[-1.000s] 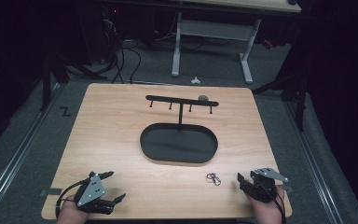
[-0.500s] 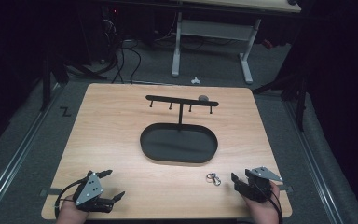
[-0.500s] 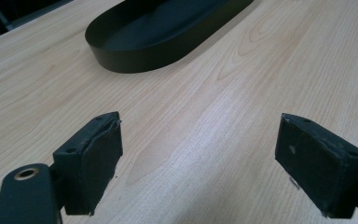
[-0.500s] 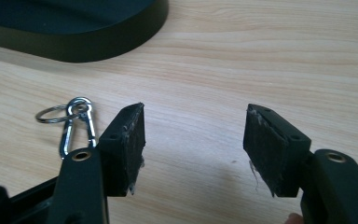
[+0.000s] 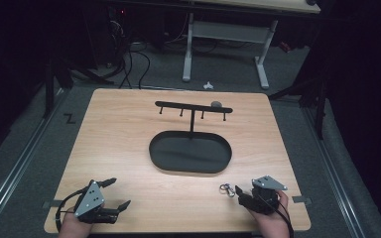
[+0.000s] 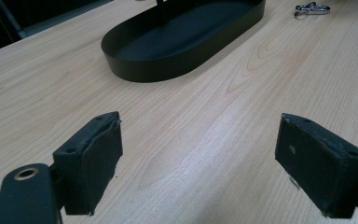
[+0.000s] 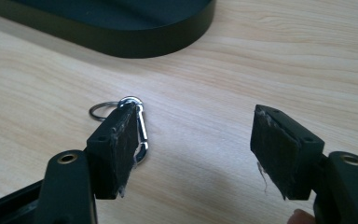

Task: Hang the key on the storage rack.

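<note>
Your right claw (image 5: 241, 191) has slid leftward along the tabletop (image 5: 129, 129) since a second ago, and its spread jaws now reach the silver carabiner clip (image 7: 137, 128), which lies beside one pad, near the black oval tray (image 5: 190, 151). Your left claw (image 5: 116, 194) rests wide open, holding nothing.

Pretty dark room: grey carpet floor (image 5: 25, 148) all around the wooden table (image 5: 124, 148), white-legged desk (image 5: 223, 44) behind it, cables (image 5: 129, 59) nearby.
</note>
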A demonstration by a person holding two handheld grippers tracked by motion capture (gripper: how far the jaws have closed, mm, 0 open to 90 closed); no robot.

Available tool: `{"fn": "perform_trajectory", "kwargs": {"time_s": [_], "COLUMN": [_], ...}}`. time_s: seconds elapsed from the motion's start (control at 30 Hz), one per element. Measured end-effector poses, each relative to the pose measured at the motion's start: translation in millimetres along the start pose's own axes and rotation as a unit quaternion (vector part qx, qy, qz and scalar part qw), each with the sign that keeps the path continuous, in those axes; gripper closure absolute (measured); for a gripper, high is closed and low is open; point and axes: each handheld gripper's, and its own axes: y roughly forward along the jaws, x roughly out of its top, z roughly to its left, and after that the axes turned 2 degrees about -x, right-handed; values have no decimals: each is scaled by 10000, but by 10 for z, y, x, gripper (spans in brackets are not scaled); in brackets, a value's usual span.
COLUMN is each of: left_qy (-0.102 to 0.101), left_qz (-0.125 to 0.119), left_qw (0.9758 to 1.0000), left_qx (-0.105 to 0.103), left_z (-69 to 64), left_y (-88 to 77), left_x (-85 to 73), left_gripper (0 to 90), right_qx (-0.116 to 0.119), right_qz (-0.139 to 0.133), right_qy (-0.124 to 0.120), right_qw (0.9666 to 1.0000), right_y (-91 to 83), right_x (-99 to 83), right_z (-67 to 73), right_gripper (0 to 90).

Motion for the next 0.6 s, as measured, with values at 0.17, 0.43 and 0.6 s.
{"fn": "perform_trajectory", "kwargs": {"time_s": [0.17, 0.43, 0.6], "left_qy": [-50, -46, -49], "left_qz": [-86, -115, -111], "left_qw": [9999, 9999, 9999], "left_qx": [-29, -32, -15], "left_z": [15, 17, 16], "left_y": [-13, -11, -12], "left_x": [-10, -12, -15], "left_gripper": [153, 153, 153], "right_qx": [65, 130, 92], "right_qz": [194, 642, 891], "right_qy": [-84, -192, -252], "right_qw": [9998, 9977, 9957], "right_y": [28, 75, 65], "right_x": [60, 105, 174], "right_z": [45, 34, -19], "right_gripper": [324, 270, 234]}}
